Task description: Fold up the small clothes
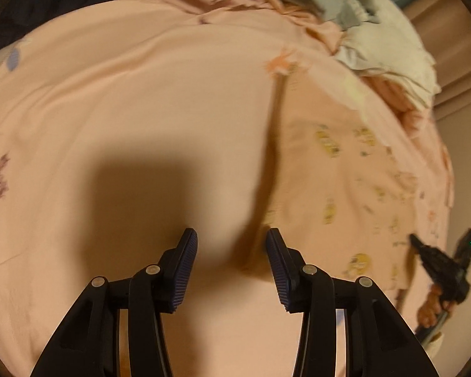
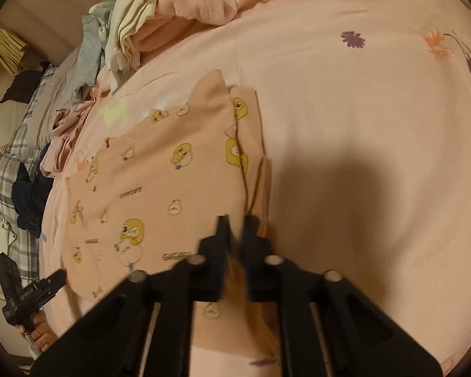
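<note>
- Garment (image 2: 160,188): thin, limp duck-print cloth lying flat at centre-left of the right wrist view; best pinched at an edge or corner.
- Right gripper (image 2: 237,220): jaws nearly closed at its folded right edge; grip uncertain.
- Left gripper (image 1: 232,242): partly open, empty, over the bedsheet (image 1: 141,100).

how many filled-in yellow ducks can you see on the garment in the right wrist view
5: top near the collar, upper left, middle, by the fold, low left. More may be hidden under the right gripper.

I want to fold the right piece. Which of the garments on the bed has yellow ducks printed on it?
The flat peach garment beside the right hand-held gripper; the heaped clothes behind are plain.
</note>
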